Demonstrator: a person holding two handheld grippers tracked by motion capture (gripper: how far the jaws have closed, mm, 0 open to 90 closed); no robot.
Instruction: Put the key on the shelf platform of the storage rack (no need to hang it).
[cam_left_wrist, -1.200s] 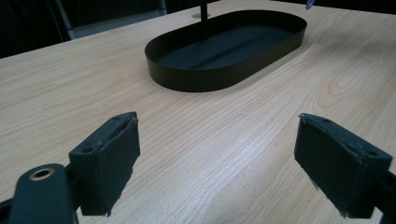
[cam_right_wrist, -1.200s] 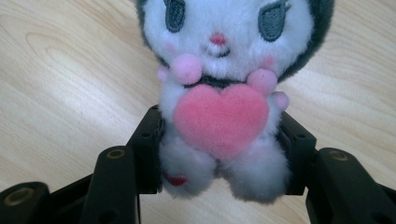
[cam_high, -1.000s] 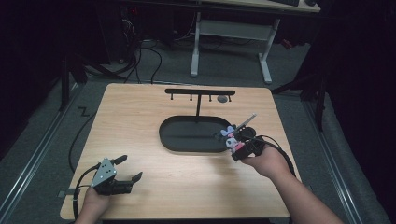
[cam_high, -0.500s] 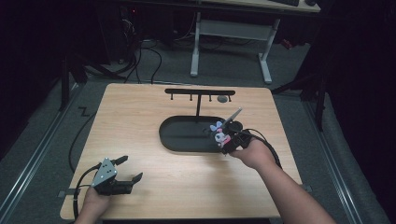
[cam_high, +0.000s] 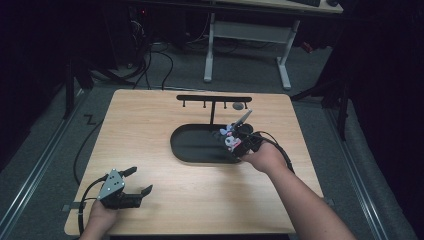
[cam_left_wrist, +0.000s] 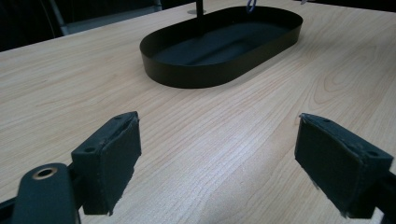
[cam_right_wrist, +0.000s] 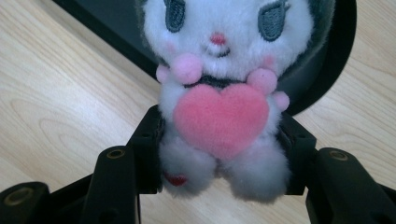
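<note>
My right gripper (cam_right_wrist: 219, 158) is shut on a small white plush toy (cam_right_wrist: 219, 93) that clasps a pink heart. In the high view the plush toy (cam_high: 231, 140) hangs over the right end of the black oval tray (cam_high: 192, 145), with the right gripper (cam_high: 235, 142) behind it. At the table's front left corner my left gripper (cam_high: 140, 182) rests open. Its pads (cam_left_wrist: 112, 158) stand wide apart above bare wood in the left gripper view, with the oval tray (cam_left_wrist: 187, 74) farther off.
A black rack (cam_high: 214, 98) with small hooks stands on a post behind the tray; a round grey tag (cam_high: 238, 106) hangs on it. The wooden table (cam_high: 150, 125) has room to the left and front. Cables trail from both grippers.
My right hand has carried the plush toy leftward, from beside the tray's right end to above it. The left gripper has stayed where it was.
</note>
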